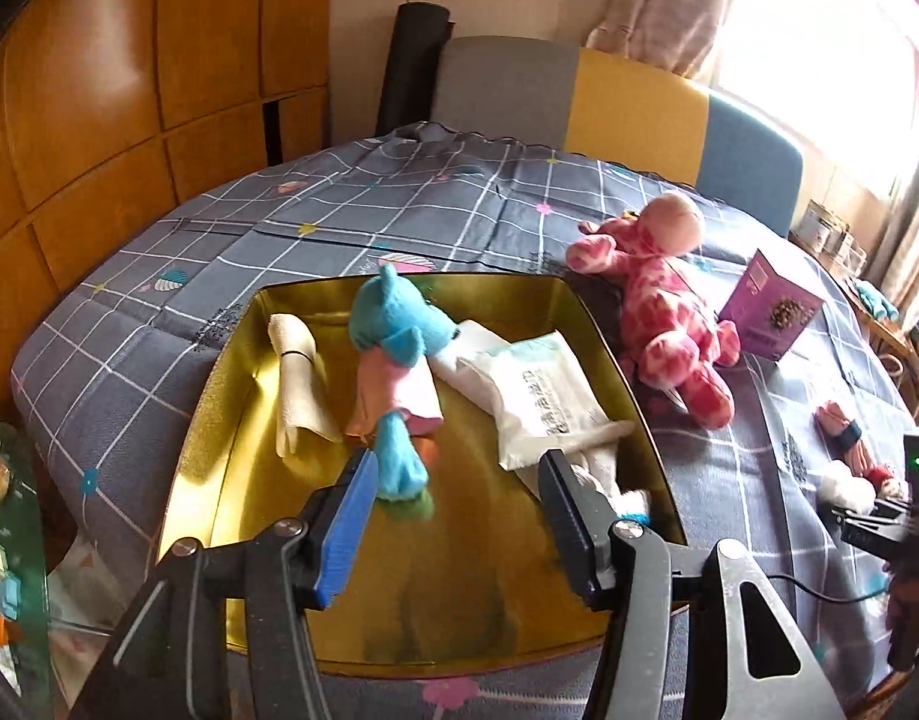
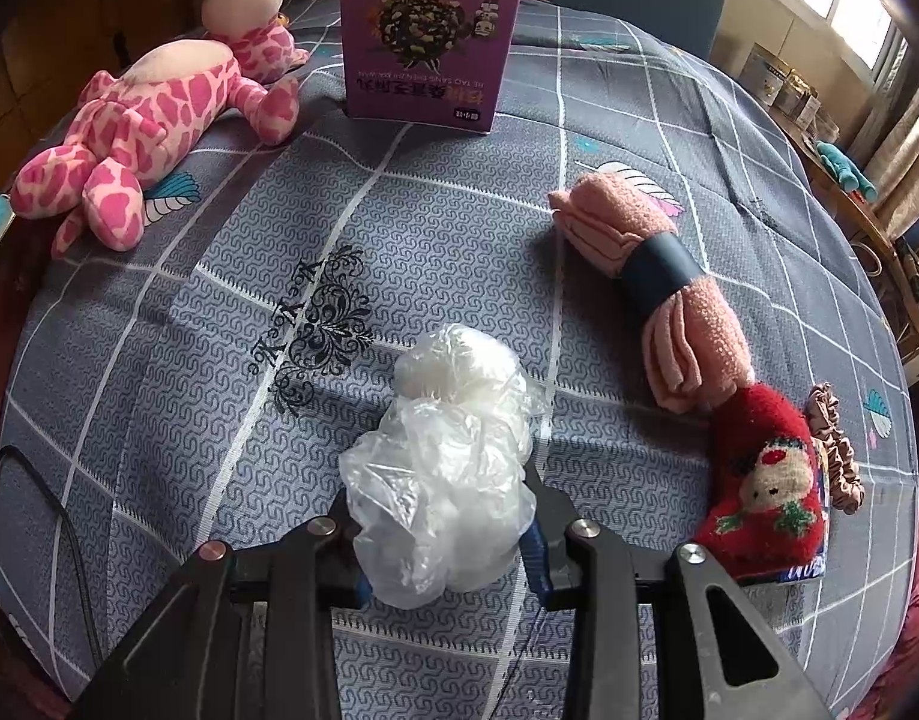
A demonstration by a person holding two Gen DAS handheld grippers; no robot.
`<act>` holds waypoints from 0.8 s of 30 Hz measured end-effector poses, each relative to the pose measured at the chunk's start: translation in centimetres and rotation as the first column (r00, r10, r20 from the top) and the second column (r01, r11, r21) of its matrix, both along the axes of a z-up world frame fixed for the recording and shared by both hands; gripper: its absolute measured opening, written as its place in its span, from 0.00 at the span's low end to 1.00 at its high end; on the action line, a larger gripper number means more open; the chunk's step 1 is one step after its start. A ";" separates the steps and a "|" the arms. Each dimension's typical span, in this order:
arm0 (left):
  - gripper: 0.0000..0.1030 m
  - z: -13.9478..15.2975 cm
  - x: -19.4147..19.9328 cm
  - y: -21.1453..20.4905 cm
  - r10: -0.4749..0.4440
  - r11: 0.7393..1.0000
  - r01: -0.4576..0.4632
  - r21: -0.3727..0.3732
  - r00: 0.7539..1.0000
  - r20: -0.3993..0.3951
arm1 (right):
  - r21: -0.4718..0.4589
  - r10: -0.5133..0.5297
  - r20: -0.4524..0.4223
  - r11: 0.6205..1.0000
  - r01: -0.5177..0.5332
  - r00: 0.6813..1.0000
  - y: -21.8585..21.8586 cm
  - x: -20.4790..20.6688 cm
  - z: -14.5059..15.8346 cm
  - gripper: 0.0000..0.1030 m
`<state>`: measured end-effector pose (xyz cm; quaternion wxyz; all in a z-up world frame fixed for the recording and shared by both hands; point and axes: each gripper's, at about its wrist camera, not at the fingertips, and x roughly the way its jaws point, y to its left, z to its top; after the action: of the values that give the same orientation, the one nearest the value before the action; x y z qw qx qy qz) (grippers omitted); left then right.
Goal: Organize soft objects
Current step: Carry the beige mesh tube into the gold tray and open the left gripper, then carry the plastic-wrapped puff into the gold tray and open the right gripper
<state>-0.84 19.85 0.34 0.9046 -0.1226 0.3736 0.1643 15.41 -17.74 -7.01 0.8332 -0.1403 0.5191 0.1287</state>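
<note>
The crumpled clear plastic bag (image 2: 441, 468) sits clenched between the pads of the right tool (image 2: 444, 540), low over the grey checked cloth of the counter (image 2: 459, 228). From the bag, a rolled pink towel with a dark band (image 2: 651, 282) lies at two o'clock, a red knitted sock with a reindeer face (image 2: 759, 492) at three o'clock with a pink scrunchie (image 2: 837, 450) just beside it, a purple carton (image 2: 429, 36) stands upright at twelve o'clock, and a pink spotted plush giraffe (image 2: 153, 126) lies at ten o'clock. In the left wrist view the left tool (image 1: 459, 480) hangs released over a gold tin tray (image 1: 219, 396), nothing between its fingers (image 1: 351, 516). Inside the tray a blue plush toy in a pink skirt (image 1: 393, 360) lies near the middle, a rolled cream cloth (image 1: 297, 372) at its nine o'clock, and a white wet-wipe pack (image 1: 537, 384) at its three o'clock over some white cloth (image 1: 603, 456). The giraffe (image 1: 669, 312) lies just outside the tray's far right corner.
</note>
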 end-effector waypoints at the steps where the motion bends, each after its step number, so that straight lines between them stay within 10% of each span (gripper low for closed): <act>1: 0.56 0.0 0.0 -0.1 -0.005 1.000 0.005 -0.001 1.000 -0.002 | -0.004 0.003 0.003 1.000 -0.003 1.000 0.1 0.0 0.0 0.36; 16: 0.56 -0.5 -0.3 -0.4 -0.015 1.000 0.015 -0.017 1.000 -0.003 | -0.028 -0.030 0.033 0.999 0.030 0.999 0.4 -0.8 0.4 0.34; 24: 0.58 -1.0 -1.1 0.9 0.020 1.000 -0.020 -0.024 1.000 -0.014 | 0.112 -0.073 0.048 0.991 0.067 0.996 0.7 -1.7 3.6 0.34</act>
<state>-1.90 20.80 -0.63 0.8989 -0.1360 0.3804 0.1697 13.68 -16.99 -3.41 0.8569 -0.0793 0.4940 0.1242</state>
